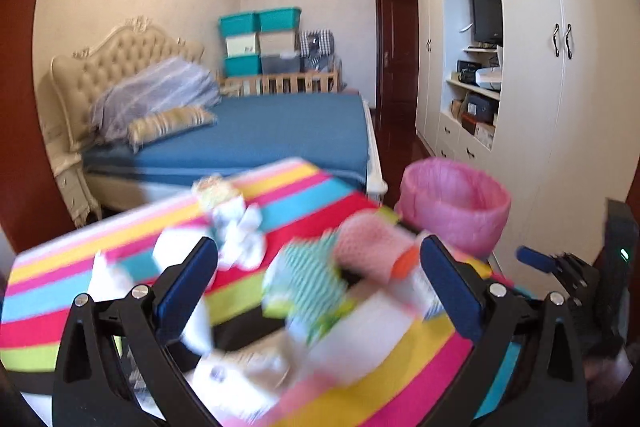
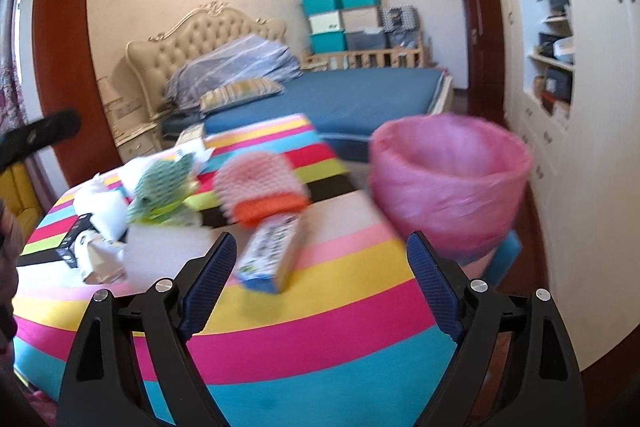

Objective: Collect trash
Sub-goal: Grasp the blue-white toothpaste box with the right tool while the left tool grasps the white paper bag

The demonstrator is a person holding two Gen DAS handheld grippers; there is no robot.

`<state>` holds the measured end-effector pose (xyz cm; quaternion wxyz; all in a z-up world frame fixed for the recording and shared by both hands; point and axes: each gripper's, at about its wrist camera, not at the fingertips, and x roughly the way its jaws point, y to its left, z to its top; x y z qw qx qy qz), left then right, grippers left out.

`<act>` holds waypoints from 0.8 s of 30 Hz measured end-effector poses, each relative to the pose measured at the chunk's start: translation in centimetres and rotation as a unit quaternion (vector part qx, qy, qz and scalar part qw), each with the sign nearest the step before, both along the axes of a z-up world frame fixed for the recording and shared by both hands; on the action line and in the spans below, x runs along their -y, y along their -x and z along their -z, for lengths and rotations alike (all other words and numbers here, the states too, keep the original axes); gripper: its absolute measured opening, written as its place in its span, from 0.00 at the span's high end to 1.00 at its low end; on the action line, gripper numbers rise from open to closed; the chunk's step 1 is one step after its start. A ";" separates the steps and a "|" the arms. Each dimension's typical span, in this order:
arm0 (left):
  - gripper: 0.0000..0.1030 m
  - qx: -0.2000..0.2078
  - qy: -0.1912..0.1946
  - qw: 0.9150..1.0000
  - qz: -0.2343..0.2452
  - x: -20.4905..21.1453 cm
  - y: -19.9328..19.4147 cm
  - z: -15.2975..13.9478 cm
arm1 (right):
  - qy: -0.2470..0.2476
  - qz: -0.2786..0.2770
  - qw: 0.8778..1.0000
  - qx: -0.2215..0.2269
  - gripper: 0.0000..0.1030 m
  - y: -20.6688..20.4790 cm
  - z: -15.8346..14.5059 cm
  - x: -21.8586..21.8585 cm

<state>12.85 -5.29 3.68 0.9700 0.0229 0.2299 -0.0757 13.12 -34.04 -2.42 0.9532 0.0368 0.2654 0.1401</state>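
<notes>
On the striped cloth (image 2: 320, 315) the trash lies scattered, much of it smeared by motion blur. The right gripper (image 2: 320, 279) hangs over the near edge with its jaws spread wide and nothing pinched; a small carton (image 2: 272, 251) lies just ahead between the fingers, apart from both pads. Beyond it sit a pink net (image 2: 256, 183) with an orange end, a green net (image 2: 164, 183) and white crumpled paper (image 2: 100, 207); a dark box at the far left is too blurred to read. The bin (image 2: 448, 179), lined in pink, stands just off the cloth's right edge, its base hidden behind the right finger.

In the left wrist view the left gripper (image 1: 320, 283) is likewise wide open and empty, above the green net (image 1: 308, 279) and pink net (image 1: 372, 247). Paper (image 1: 240, 231) lies near its left finger. The trash close under the camera is a white blur. The bin (image 1: 456, 203) shows beyond the right finger, and part of the other gripper is cut off at the right edge.
</notes>
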 end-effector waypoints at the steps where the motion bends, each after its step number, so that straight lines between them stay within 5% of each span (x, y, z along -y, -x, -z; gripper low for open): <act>1: 0.05 -0.001 0.001 1.000 -0.011 -1.2 0.9 0.4 | 0.005 -0.004 1.000 -0.008 0.21 0.1 0.3 -1.1; 8: 0.05 -0.038 -0.016 0.997 -0.070 -6.6 4.1 4.1 | 0.029 0.002 0.999 -0.038 0.21 -1.0 1.7 -5.1; 24: 0.08 -0.132 -0.040 0.987 -0.075 -5.7 -0.1 9.3 | 0.044 0.016 0.995 -0.089 0.42 -3.7 3.3 -6.5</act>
